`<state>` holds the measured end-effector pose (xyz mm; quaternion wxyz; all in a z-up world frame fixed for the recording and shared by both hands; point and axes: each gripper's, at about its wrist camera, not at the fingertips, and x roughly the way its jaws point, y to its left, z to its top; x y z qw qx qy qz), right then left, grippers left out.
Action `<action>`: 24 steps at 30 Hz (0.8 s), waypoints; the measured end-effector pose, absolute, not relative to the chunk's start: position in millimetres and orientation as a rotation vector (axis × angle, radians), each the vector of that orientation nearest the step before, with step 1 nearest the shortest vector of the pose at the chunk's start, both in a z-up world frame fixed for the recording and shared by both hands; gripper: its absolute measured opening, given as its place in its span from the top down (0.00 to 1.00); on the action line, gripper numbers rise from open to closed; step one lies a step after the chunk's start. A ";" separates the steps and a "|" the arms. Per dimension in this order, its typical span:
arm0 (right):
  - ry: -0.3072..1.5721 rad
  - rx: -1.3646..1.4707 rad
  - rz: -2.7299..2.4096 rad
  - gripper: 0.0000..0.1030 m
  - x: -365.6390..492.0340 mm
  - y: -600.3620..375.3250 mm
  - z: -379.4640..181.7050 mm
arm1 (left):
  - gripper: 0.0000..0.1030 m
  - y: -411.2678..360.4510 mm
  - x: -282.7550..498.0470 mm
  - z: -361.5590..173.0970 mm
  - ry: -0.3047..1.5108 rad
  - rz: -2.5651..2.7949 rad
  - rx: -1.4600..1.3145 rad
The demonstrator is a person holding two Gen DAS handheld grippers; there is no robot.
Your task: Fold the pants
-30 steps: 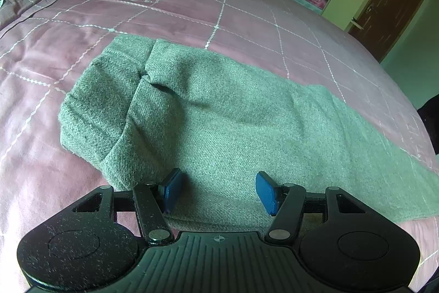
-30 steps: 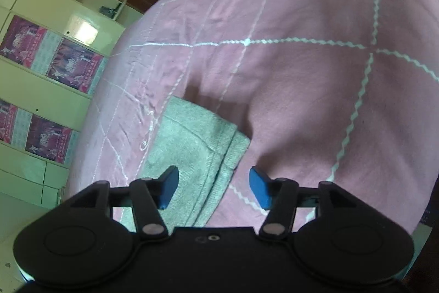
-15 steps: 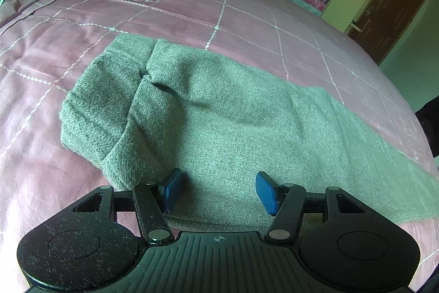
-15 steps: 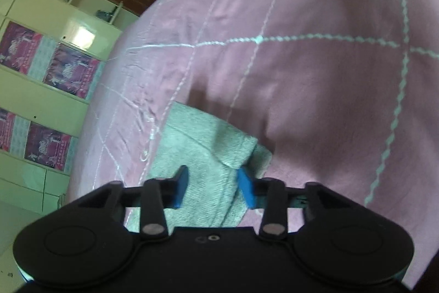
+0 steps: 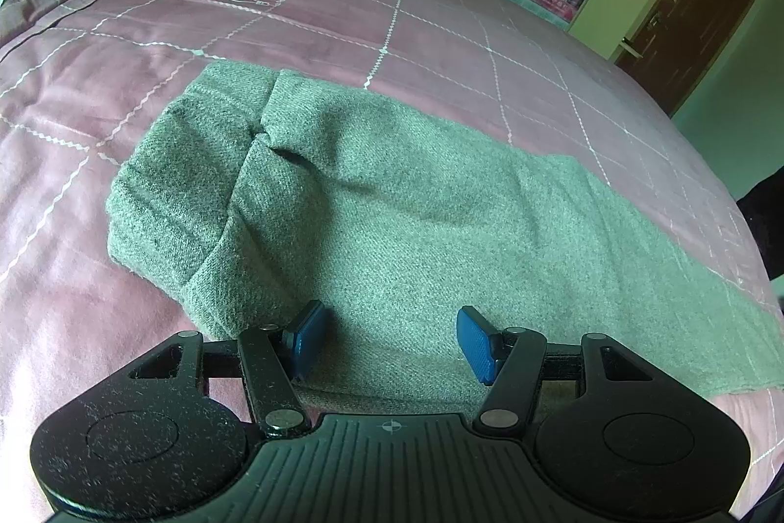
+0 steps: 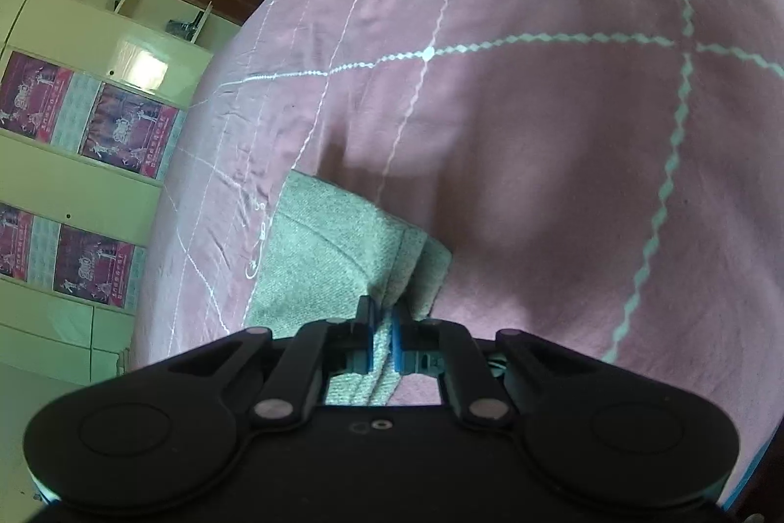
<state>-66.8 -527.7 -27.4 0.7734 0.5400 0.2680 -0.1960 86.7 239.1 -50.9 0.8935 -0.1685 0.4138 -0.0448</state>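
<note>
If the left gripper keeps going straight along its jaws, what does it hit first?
The left gripper, jaws open, points down at the grey-green knit pants lying flat on the pink quilted bedspread. It would likely meet the pants fabric first, just past the near edge; exact depth is unclear.

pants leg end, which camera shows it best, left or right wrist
The right wrist view. There the hem end of the grey pants lies close up on the pink bedspread, its edge between the closing right tongs. The left wrist view shows the waist and most of the length, but the leg runs off toward the frame's right edge.
</note>
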 end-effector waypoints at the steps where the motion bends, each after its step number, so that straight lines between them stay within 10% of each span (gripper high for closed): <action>1: 0.571 1.163 -0.424 0.86 -68.9 -527.1 -23.5 | 0.42 238.3 86.4 -51.0 0.857 -0.091 -0.349; 5: 0.610 1.147 -0.412 0.45 -73.3 -527.3 -20.2 | 0.42 236.4 86.9 -51.7 0.855 -0.087 -0.341; 10: 0.672 1.093 -0.367 0.55 -45.8 -525.0 -26.0 | 0.42 232.3 88.1 -50.6 0.856 -0.074 -0.323; 11: 0.683 1.057 -0.351 0.94 -39.9 -522.2 -21.6 | 0.42 231.5 88.0 -50.4 0.856 -0.071 -0.320; 19: 0.616 0.822 -0.395 0.90 -44.9 -511.7 0.1 | 0.42 224.2 87.2 -51.3 0.829 -0.029 -0.300; 24: 0.593 0.851 -0.496 0.68 -69.4 -514.5 9.9 | 0.42 223.5 61.2 -15.2 0.696 0.079 -0.208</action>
